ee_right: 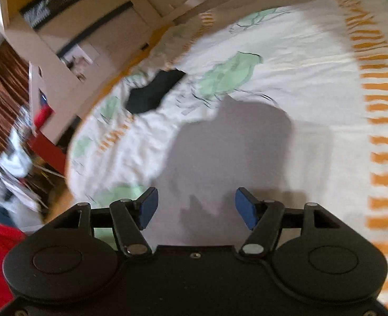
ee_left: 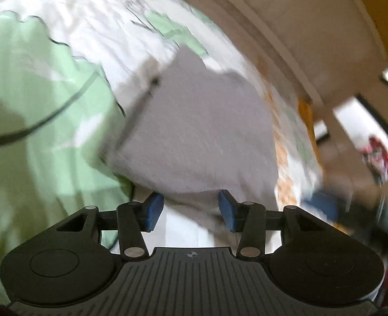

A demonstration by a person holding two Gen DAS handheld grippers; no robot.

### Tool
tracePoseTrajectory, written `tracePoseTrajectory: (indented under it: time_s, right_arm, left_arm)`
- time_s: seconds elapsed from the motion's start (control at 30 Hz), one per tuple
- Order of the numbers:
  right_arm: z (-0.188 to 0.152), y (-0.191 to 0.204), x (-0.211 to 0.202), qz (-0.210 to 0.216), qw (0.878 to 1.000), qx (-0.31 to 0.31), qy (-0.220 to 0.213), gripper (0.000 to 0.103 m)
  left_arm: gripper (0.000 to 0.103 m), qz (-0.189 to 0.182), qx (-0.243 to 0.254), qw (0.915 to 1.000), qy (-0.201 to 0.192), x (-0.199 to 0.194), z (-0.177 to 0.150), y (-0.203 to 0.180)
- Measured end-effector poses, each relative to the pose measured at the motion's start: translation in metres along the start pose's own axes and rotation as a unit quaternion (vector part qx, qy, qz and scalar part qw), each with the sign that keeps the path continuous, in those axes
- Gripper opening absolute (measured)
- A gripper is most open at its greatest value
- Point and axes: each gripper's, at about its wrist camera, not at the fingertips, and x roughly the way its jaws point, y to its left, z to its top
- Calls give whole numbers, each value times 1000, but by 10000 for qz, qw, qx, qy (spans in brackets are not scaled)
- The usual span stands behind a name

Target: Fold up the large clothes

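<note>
In the left wrist view, the green-and-white printed bed cover [ee_left: 43,100] filled the nine-o'clock side, and a grey garment [ee_left: 199,131] lay flat on it at the centre, its near edge just ahead of the left gripper [ee_left: 191,209]. That gripper's blue pads stood apart with nothing pressed between them; only pale cloth showed in the gap below. At about four o'clock a blurred blue-tipped shape may have been the other tool, though that could not be told for certain.

In the right wrist view, the right gripper [ee_right: 196,208] also stood wide apart and empty, hovering over a grey patch at twelve o'clock that may have been the garment or only shadow. A dark cloth item [ee_right: 154,92] lay on the cover at eleven o'clock, orange stripes [ee_right: 383,131] at three.

The step appeared to be a release between folds. To do the next one well, each gripper should probably take a corner of the near edge, pinching only the grey layer and not the cover beneath.
</note>
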Motion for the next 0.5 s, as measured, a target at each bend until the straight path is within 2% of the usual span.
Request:
tracePoseTrajectory:
  time_s: [0.1,0.23,0.27,0.3,0.33,0.4,0.47,0.5]
  right_arm:
    - [-28,13,-4,-308,9983,-490,100,69]
    - [-50,39,3,-620,9894,-1309,83,69]
    - [-54,46,8,-742,9847,-1572,87,69]
    - [-58,50,11,-845,9801,-1792,90,69]
    - [-61,55,16,-955,9747,-2019,91,68]
    - [-66,64,26,-1187,9637,-2389,66,64]
    - [-70,70,31,-1374,9523,-2724,-6,50]
    - [-69,73,32,-1447,9476,-2847,-78,31]
  left_arm:
    - [45,26,-128,9994,-316,-6,7,3]
    - [43,182,-243,9983,-504,-4,15,6]
    - [40,171,-262,9979,-564,-4,17,7]
    - [30,149,-220,9979,-586,-4,18,8]
    - [11,145,-114,9983,-548,-2,22,6]
    - [11,122,125,9982,-576,-4,31,1]
    - [9,106,368,9965,-745,-15,41,-5]
    - [10,111,456,9954,-839,-20,46,-8]
